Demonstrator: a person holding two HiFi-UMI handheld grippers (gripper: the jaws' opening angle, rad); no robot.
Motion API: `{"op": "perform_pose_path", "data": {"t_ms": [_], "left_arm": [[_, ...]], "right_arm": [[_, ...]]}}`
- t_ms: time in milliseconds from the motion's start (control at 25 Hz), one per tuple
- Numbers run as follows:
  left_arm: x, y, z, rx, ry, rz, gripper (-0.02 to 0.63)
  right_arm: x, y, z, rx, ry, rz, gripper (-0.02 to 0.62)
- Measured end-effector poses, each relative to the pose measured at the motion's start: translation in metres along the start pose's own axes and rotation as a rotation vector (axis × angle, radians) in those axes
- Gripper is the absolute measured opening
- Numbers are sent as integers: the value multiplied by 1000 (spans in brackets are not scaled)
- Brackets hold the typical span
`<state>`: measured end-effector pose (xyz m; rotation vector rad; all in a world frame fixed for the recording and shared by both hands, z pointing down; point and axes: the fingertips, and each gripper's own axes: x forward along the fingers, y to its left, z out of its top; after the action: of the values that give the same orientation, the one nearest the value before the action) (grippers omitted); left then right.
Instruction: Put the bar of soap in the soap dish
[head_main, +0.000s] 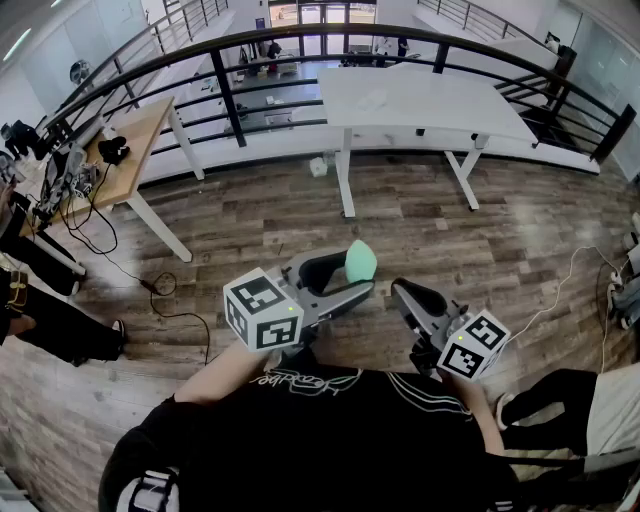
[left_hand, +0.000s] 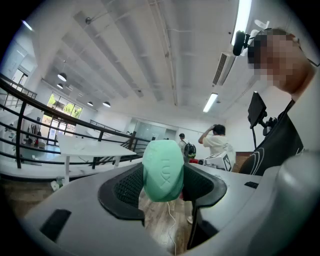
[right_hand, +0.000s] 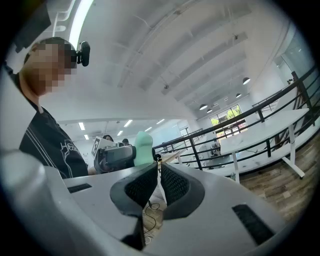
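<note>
- The bar of soap (head_main: 360, 262), pale green, is held clamped at the jaw tips of the left gripper (head_main: 350, 276). The pads are pressed on its two narrow sides.
- In the left gripper view the long axis of the bar is seen standing upright, across the line on which the jaws close. Its embossed face is turned back toward the camera.
- Just to the right, the right gripper (head_main: 408, 292) is carried with its jaws drawn together. Only a thin slit is left between the pads and nothing is held there.
- Both grippers are held level in front of the person's chest, over the wooden floor (head_main: 300, 215) and not over any worktop.
- The coming move is judged to turn on where the soap dish lies from the left gripper, and that cannot be told, since no soap dish is seen in any view.
- The bar is already in the left gripper, so the delivery is judged to fall to that side, with the right one free to steady a dish.
- A wooden worktop (head_main: 135, 160) at far left and a white worktop (head_main: 420, 100) further back are seen well apart from the grippers. What lies on them is too small to make out.
- The ground close to the person is hidden by the dark shirt (head_main: 330, 440).
</note>
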<state>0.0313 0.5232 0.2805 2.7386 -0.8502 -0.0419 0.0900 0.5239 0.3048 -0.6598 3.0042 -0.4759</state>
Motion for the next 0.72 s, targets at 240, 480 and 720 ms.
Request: {"op": "perform_pose_path", "data": {"t_ms": [240, 480, 720], "left_arm": [[2, -13, 0, 4, 1, 1, 258], [4, -21, -4, 0, 11, -7, 258], [1, -22, -11, -12, 20, 1, 258]], "right_arm": [[-14, 5, 3, -7, -8, -5, 29], [-21, 11, 0, -26, 0, -3, 29], [-23, 10, -10, 8, 0, 2, 29]]}}
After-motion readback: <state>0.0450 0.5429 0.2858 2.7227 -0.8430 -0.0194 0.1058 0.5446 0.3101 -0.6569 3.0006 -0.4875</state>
